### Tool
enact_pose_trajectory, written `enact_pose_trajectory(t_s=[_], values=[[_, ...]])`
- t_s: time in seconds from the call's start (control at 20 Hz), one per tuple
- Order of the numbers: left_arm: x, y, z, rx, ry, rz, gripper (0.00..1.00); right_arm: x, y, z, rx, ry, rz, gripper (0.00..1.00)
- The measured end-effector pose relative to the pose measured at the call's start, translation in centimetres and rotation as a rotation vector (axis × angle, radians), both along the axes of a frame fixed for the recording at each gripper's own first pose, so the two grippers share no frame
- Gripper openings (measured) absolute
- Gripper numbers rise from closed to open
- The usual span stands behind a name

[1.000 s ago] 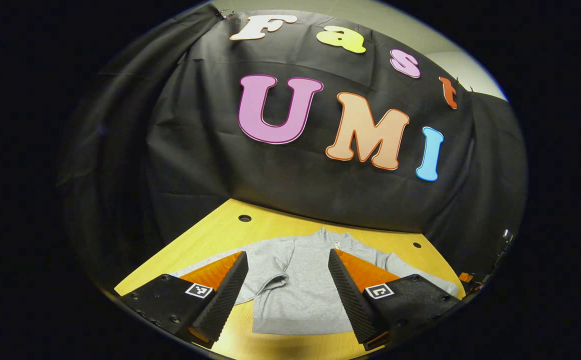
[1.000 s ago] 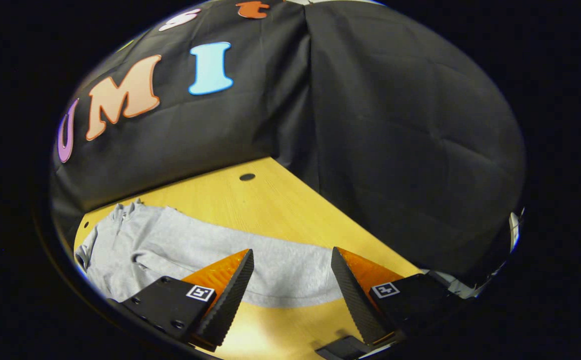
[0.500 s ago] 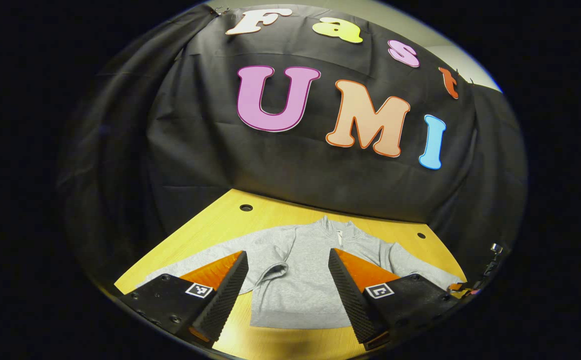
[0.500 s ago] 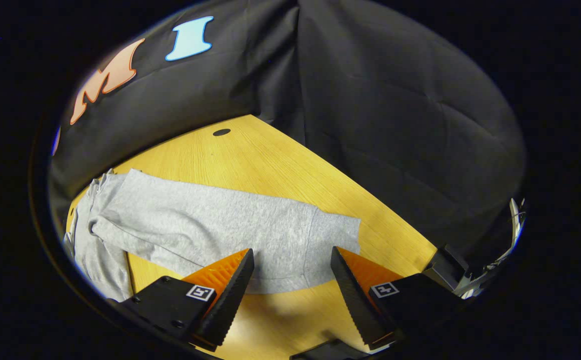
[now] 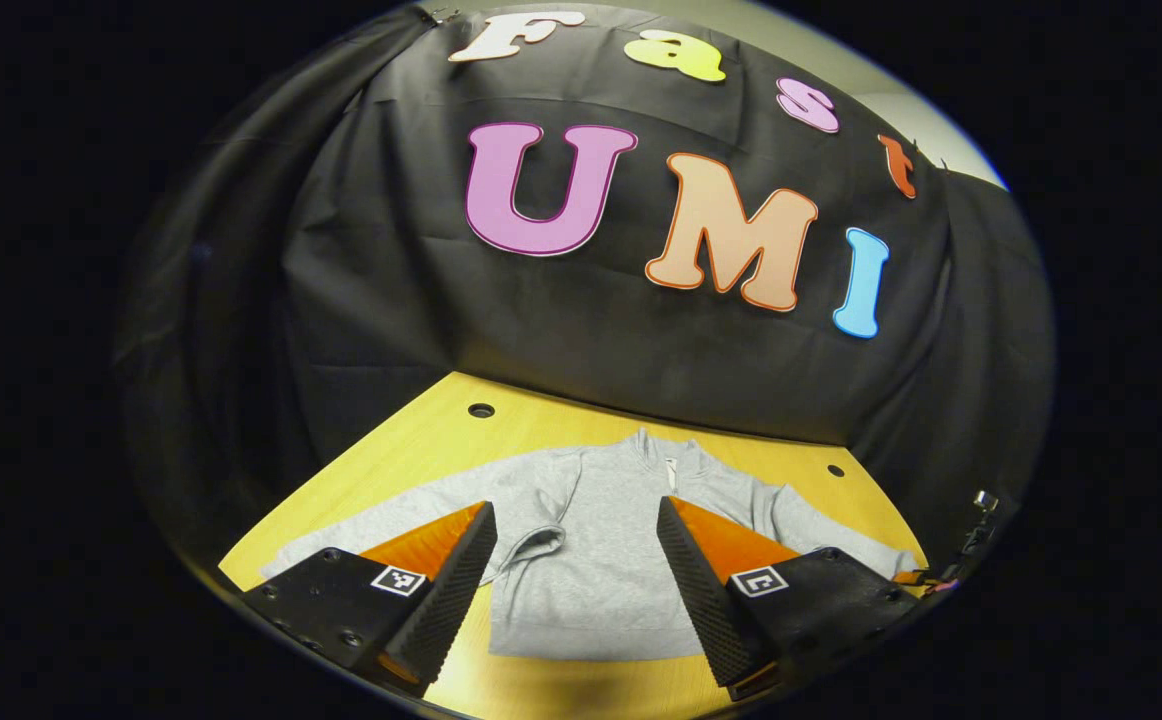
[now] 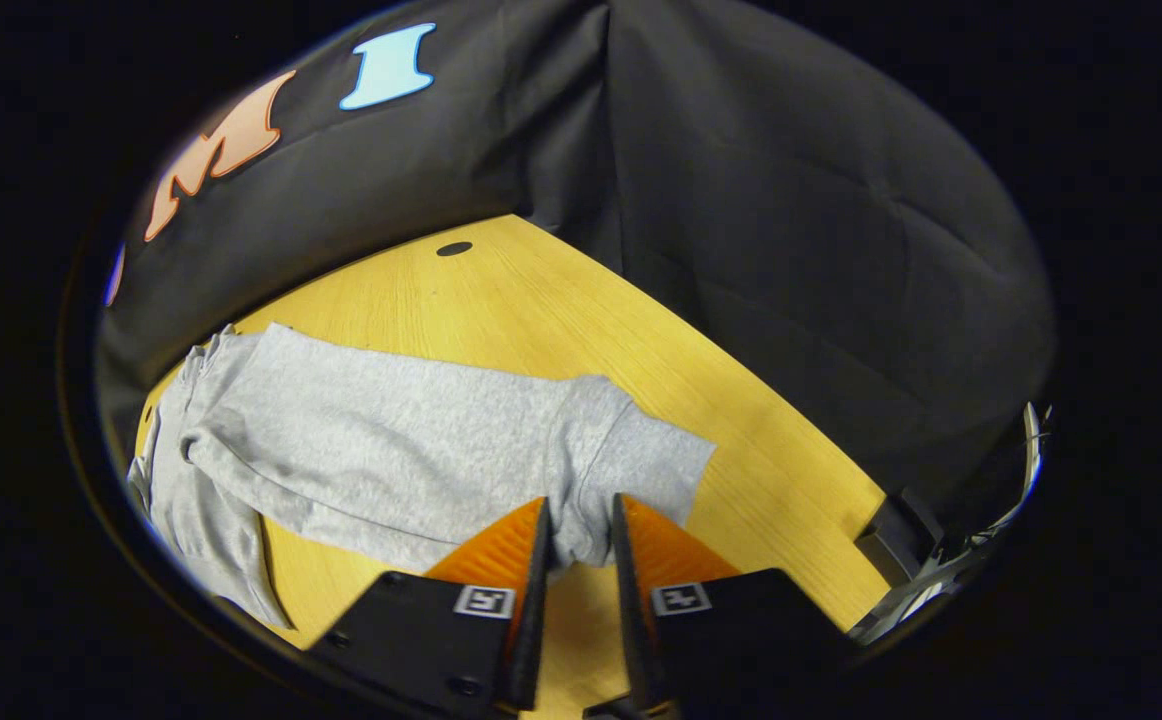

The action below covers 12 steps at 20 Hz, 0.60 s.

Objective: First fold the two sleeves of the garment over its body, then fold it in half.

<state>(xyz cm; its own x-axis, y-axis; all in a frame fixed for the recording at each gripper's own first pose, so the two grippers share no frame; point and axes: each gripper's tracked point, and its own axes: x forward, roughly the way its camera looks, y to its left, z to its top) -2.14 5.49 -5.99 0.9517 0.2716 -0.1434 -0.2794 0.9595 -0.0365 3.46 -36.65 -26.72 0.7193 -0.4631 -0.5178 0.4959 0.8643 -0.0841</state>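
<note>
While lying flat on the table:
Garment (image 5: 601, 560): soft heathered grey knit is spreading across the yellow wooden table (image 5: 421, 450), collar at 12 o'clock.
Right gripper (image 6: 578, 545): ribbed black pads on orange wedge fingers are pinching the sleeve (image 6: 581, 470) near its cuff.
Left gripper (image 5: 576, 560): jaws are gaping wide, hovering above the body.

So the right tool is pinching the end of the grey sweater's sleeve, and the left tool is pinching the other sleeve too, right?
Not quite. The right tool is pinching the sleeve near its cuff, but the left tool is pinching nothing. The left gripper view shows its fingers wide apart and hovering over the grey sweater, which lies flat on the yellow table.
</note>
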Motion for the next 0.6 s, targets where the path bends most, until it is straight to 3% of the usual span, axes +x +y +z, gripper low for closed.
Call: enact_pose_trajectory(t_s=[0.05, 0.1, 0.15, 0.6], values=[[0.0, 0.1, -0.1, 0.001, -0.001, -0.001, 0.94, -0.1, 0.2, 0.0, 0.007, 0.004, -0.005, 0.26], [0.0, 0.3, 0.0, -0.001, -0.003, -0.003, 0.94, -0.1, 0.4, 0.0, 0.018, 0.010, -0.011, 0.24], [0.0, 0.3, -0.1, -0.002, -0.003, -0.004, 0.94, -0.1, 0.7, -0.1, 0.033, 0.015, -0.015, 0.12], [-0.5, 2.0, -0.3, -0.021, -0.002, 0.003, 0.94, 0.5, 4.9, 2.2, 0.066, -0.059, 0.005, 0.11]])
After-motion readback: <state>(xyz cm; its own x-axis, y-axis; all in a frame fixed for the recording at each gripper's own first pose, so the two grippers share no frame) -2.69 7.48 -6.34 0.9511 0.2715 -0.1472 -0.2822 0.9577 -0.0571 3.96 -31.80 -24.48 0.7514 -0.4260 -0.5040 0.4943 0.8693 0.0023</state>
